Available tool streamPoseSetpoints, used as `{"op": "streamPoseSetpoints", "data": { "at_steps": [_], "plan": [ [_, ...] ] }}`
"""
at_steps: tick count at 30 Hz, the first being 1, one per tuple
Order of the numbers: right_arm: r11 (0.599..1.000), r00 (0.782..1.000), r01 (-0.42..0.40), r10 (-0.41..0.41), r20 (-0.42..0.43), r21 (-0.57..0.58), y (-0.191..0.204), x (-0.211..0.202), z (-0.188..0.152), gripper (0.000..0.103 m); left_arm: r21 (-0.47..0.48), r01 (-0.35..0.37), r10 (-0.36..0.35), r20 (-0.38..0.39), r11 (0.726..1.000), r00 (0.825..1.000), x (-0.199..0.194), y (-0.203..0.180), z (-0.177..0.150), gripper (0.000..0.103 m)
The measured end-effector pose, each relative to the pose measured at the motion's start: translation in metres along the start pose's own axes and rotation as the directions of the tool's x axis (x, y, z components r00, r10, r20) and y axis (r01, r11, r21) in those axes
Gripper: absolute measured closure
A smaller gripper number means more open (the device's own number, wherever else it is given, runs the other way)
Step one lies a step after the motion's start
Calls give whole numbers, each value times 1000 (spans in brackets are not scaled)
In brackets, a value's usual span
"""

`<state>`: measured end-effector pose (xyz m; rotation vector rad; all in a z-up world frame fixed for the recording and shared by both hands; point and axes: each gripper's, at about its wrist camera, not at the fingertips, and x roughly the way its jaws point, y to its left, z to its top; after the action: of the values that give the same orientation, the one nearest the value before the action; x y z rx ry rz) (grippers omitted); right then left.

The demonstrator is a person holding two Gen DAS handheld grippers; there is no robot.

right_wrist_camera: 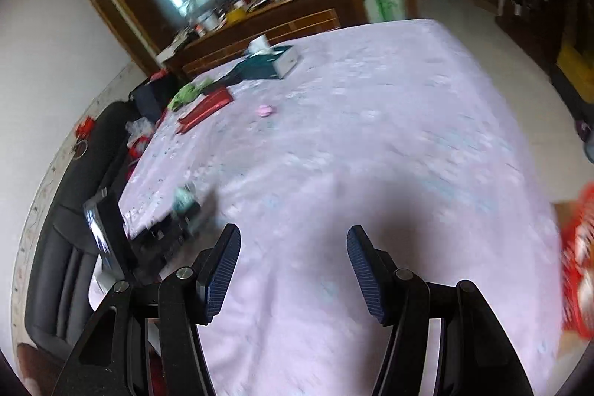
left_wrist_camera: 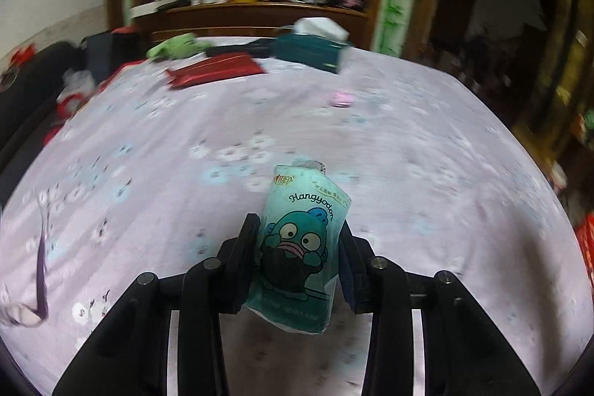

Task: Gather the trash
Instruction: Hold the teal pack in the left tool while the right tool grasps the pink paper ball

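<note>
Left tongs (left_wrist_camera: 299, 258) are clamped on the teal tissue pack (left_wrist_camera: 300, 247), cartoon face up, both pads on its sides; we hold it clear above the bed (left_wrist_camera: 427, 173), near the front edge. Right tongs (right_wrist_camera: 293, 270) are spread apart, nothing between them, hovering over the bedsheet near the front edge.

We judge the step as carry: pack grasped, not yet dropped anywhere. No bin is identifiable in either view; a red thing (right_wrist_camera: 579, 266) at the right edge of the right wrist view is too blurred to tell.

Further out, mid-bed, lies a small pink item (left_wrist_camera: 342, 98), likely the next pickup for the free tongs. Toward the far edge: red flat packet (left_wrist_camera: 215, 69), green cloth (left_wrist_camera: 174, 46), teal tissue box (left_wrist_camera: 310, 50).

Next move calls for finding the container and releasing over it.
</note>
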<state>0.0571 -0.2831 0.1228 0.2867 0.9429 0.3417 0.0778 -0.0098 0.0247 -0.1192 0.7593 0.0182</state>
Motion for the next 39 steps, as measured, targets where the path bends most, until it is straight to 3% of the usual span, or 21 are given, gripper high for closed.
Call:
{"op": "streamPoseSetpoints", "data": {
  "at_steps": [6, 11, 17, 29, 39],
  "plan": [
    [997, 997, -9, 4, -76, -71, 46, 95, 58, 44, -37, 23, -24, -25, 999, 999, 7, 9, -1, 65],
    [1000, 995, -12, 11, -96, -11, 53, 171, 94, 49, -112, 29, -34, -48, 993, 998, 13, 23, -2, 65],
    [999, 997, 37, -34, -73, 37, 55, 230, 132, 50, -133, 22, -30, -59, 991, 998, 16, 27, -2, 65],
    [994, 989, 104, -100, -108, 31, 47, 294, 157, 61, -121, 6, -15, -74, 993, 997, 18, 22, -1, 64],
    [991, 986, 130, -132, -106, -22, 53, 307, 157, 70, -115, 7, -17, -80, 993, 997, 20, 21, -1, 63]
  ]
}}
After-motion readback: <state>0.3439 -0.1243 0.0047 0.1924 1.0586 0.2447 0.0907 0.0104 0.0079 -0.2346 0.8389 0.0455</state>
